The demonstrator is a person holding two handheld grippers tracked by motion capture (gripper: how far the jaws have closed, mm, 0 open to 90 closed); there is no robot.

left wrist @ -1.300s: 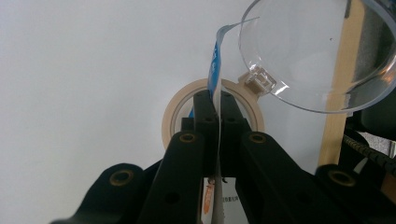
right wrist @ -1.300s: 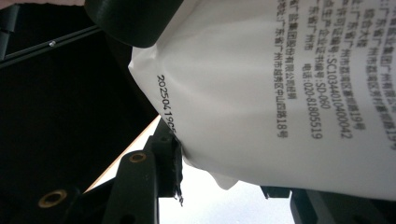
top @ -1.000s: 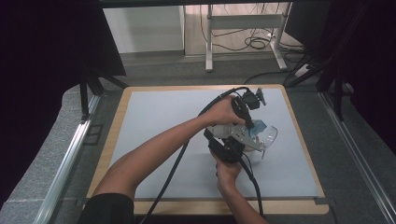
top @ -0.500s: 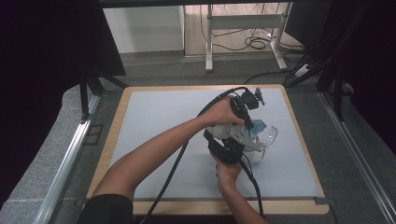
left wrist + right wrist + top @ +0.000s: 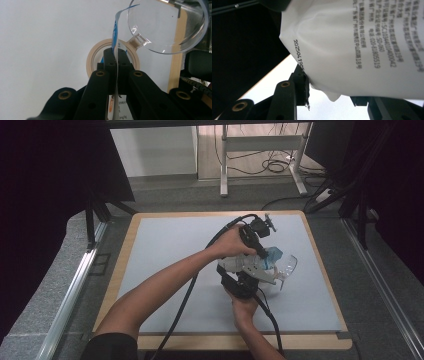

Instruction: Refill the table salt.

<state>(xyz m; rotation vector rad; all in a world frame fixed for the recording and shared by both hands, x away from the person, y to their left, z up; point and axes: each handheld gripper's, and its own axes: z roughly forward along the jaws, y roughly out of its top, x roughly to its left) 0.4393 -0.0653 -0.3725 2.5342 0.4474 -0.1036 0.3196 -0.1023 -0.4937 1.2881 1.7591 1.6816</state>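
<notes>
A white and blue packet point(image 5: 263, 261) hangs over the mat, held between both grippers. My left gripper point(image 5: 261, 257) comes down from above and is shut on the packet's thin top edge point(image 5: 115, 37). My right gripper point(image 5: 254, 274) comes from the near side and is shut on the packet's white printed body point(image 5: 362, 45); its left fingertip point(image 5: 303, 82) presses the bag's side, while the bag hides the other. A clear round cup point(image 5: 287, 266) lies just right of the packet, and it appears large in the left gripper view point(image 5: 167, 27).
A beige tape roll point(image 5: 93, 60) lies on the mat beneath the left jaws. The grey mat point(image 5: 170, 250) sits on a wooden board point(image 5: 125, 260). Cables trail from both grippers toward the near edge. A white table frame point(image 5: 260, 145) stands on the floor beyond.
</notes>
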